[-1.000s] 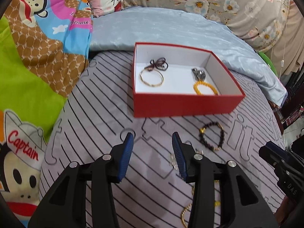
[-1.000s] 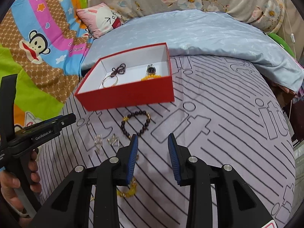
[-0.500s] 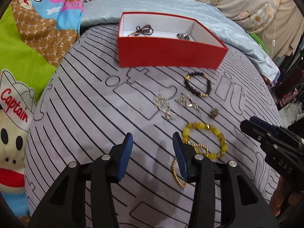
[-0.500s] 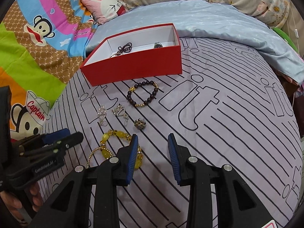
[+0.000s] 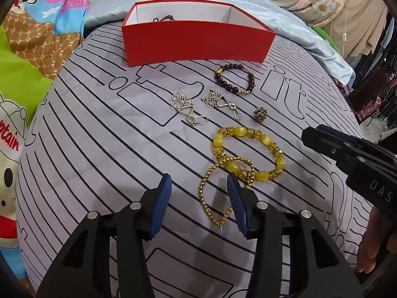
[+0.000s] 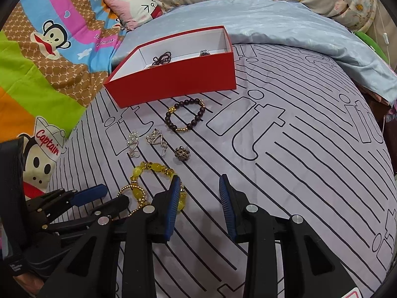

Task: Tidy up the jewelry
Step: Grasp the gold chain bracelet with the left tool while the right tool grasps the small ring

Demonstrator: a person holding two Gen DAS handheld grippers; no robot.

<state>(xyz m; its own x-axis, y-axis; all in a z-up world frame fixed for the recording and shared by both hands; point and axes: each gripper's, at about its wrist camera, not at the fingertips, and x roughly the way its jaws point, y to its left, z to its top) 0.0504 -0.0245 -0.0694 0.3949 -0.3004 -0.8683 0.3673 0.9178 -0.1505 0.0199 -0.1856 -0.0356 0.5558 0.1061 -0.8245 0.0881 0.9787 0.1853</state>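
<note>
While the left gripper [image 5: 199, 193] hovered with its blue-padded jaws apart and empty, a thin gold beaded bracelet [image 5: 215, 193] lay between them on the grey line-printed bedcover [image 5: 99, 149], overlapping a chunky yellow bead bracelet [image 5: 248, 154]. From the right wrist, the right gripper [image 6: 199, 198] also stood apart, holding nothing, just beside the yellow bracelet; farther off sat the red cardboard box [image 6: 178, 79]

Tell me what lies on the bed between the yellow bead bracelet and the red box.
In both wrist views: two silver earrings, a small dark ring and a dark bead bracelet lie between the yellow bracelet and the red box.
</note>
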